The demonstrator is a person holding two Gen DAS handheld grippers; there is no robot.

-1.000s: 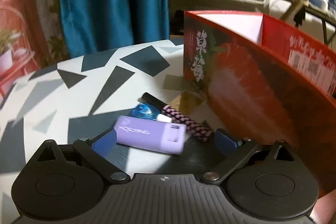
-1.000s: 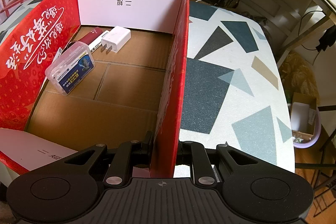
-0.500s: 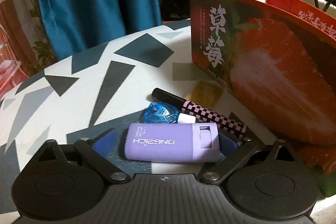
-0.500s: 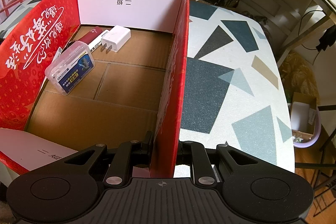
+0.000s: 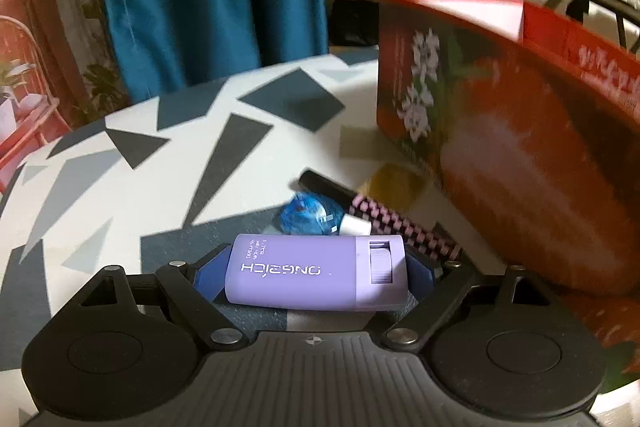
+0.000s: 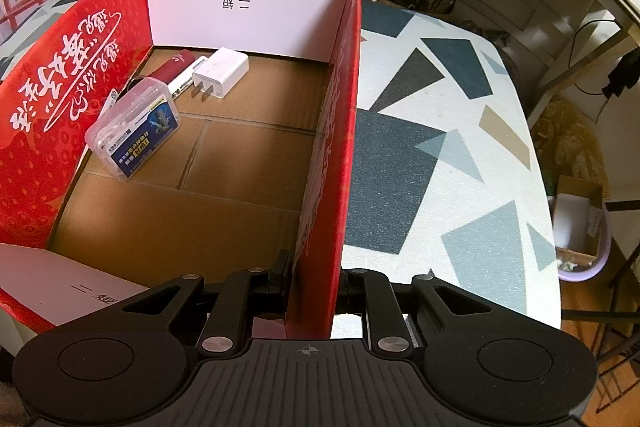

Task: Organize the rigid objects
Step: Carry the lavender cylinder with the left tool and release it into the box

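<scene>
Change: half a second ago your left gripper [image 5: 316,273] already had the purple case [image 5: 316,277] between its blue pads; the case now sits higher against the items behind it, and the background has blurred (you are in motion). Your right-hand view has not changed.
Left gripper: closed onto the purple case, one blue pad [image 5: 208,277] against each short end, so the case lies crosswise between the fingers with its printed face up.
Purple case: held just ahead of the gripper body, over the patterned table [image 5: 120,195]. Whether it touches the table cannot be told.
Beyond the left fingertips: a blue translucent piece with a white cap [image 5: 310,217] and a black-and-pink checkered pen [image 5: 384,221] lie on the table, touching or nearly touching each other.
Red box: it stands ahead and to the right of your left gripper [image 5: 520,155], near the pen.
Right gripper: your right gripper [image 6: 314,283] is pinched on the red box's near side wall [image 6: 328,187], one finger inside, one outside.
Inside the box: ahead and to the left of the right gripper, toward the far corner, lie a clear plastic case with a blue label [image 6: 134,133], a white charger plug [image 6: 220,73], a dark red stick [image 6: 174,65] and a white marker [image 6: 188,77] (close together).
</scene>
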